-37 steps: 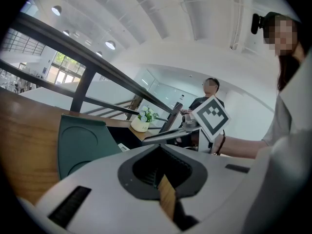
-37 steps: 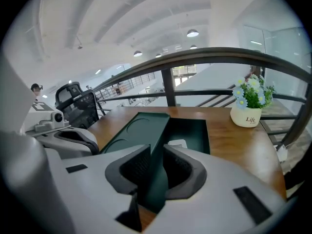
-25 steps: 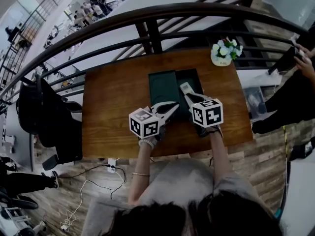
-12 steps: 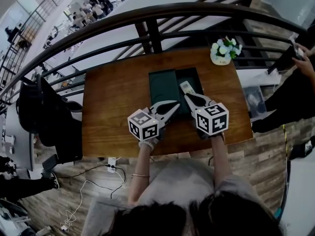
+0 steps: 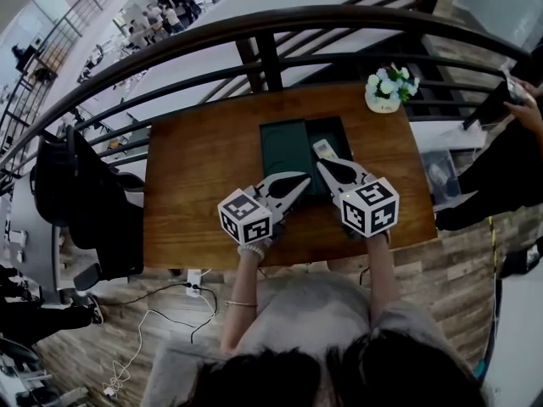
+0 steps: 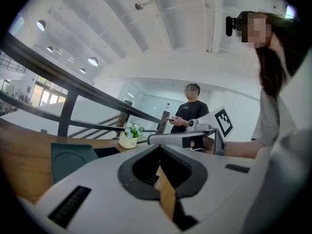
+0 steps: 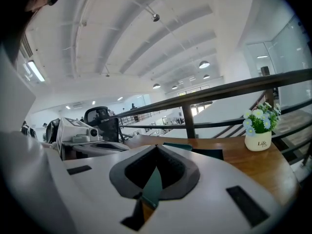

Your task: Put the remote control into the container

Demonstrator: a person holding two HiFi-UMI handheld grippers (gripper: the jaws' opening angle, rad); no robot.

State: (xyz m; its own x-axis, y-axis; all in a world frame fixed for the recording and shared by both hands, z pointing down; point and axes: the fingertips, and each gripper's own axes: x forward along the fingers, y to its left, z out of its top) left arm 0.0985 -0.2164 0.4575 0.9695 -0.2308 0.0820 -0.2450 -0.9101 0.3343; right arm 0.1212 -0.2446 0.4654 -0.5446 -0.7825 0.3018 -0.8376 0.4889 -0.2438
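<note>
Left gripper (image 5: 302,179) and right gripper (image 5: 321,166): my jaws are closed together, nothing between them, over the table (image 5: 195,185) near its front edge. Remote control (image 5: 321,149) lies in the dark container (image 5: 338,134), mid-table, just beyond my right tips.

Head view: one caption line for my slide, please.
Over a wooden table, left gripper and right gripper are shut; the remote control rests on the right half of the dark green container.
</note>
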